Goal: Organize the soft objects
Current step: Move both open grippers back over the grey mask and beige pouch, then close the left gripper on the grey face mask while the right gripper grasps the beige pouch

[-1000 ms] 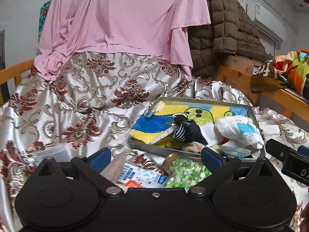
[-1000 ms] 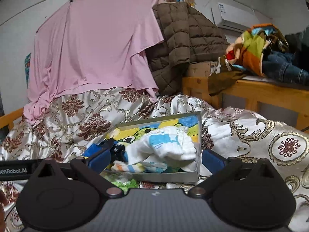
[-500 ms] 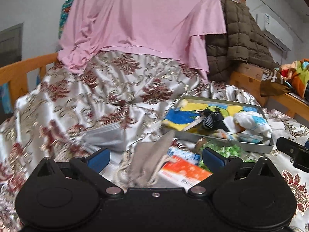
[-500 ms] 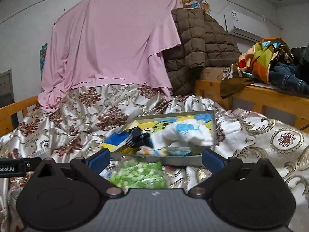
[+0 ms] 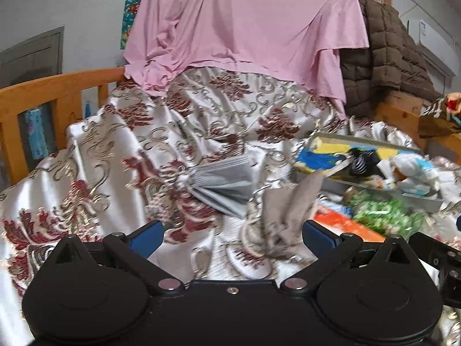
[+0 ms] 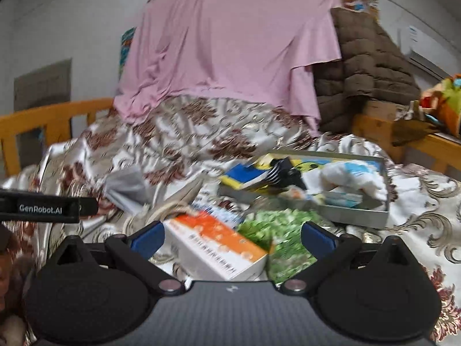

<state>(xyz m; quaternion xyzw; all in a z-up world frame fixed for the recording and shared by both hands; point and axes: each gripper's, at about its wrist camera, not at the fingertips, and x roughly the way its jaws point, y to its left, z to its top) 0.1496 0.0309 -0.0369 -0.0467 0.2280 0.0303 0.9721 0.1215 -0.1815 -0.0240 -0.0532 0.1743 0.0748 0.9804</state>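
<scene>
A grey pleated cloth [image 5: 222,186] lies on the patterned satin bedspread [image 5: 115,144], ahead of my left gripper [image 5: 232,235], which is open and holds nothing. A beige drawstring pouch [image 5: 288,213] stands by its right finger. The metal tray [image 6: 357,216] holds a white and blue sock bundle [image 6: 350,177] and a black striped item [image 6: 283,170]. My right gripper [image 6: 232,235] is open above an orange and white box [image 6: 219,245] and a green patterned bag [image 6: 285,230]. The grey cloth [image 6: 126,187] shows at its left.
A pink sheet [image 5: 245,28] and a brown quilted jacket [image 5: 389,57] hang at the back. A wooden bed rail [image 5: 43,101] runs along the left. Colourful clothes [image 6: 443,101] are piled on a wooden ledge at the right.
Both grippers have swung left and pulled back from the tray. The grey cloth and the beige pouch have come into the left view; the orange box has come under the right gripper.
</scene>
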